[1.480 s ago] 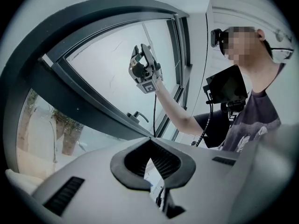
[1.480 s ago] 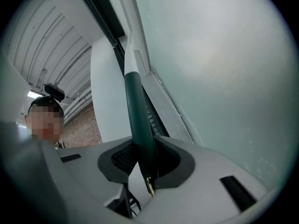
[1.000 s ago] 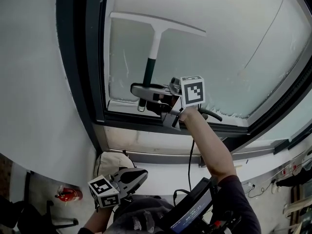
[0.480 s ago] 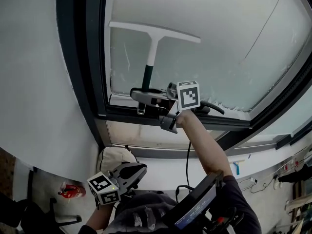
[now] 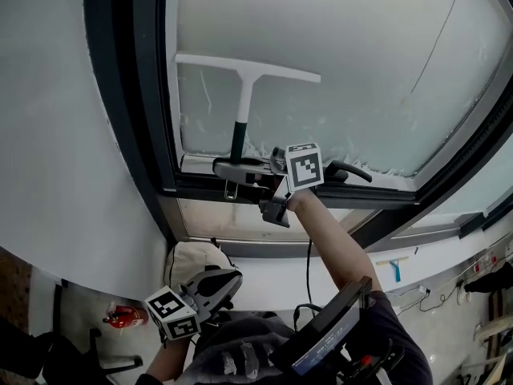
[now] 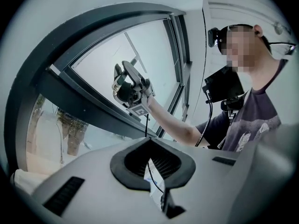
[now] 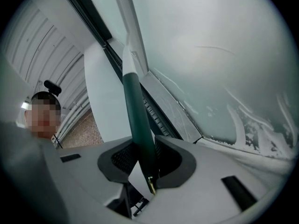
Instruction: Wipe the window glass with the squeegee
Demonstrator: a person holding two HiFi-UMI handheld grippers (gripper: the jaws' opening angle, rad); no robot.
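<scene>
Head view: the squeegee (image 5: 244,79) lies against the window glass (image 5: 377,62) in the left part of the pane. Its white blade runs level across the upper centre-left of the frame, and its handle points down toward the dark window frame (image 5: 152,135). The right gripper (image 5: 234,168), mid-frame on an outstretched arm, has its jaws clamped on the dark green lower end of that handle. The right gripper view shows the green handle (image 7: 138,120) pinched between the black pads, with white streaks of residue along the pane's bottom edge at the right. The left gripper (image 5: 223,284) hangs low, at the bottom left of the frame, well apart from the window. Its jaws are drawn close together with only a thin slit between them, holding nothing.
</scene>
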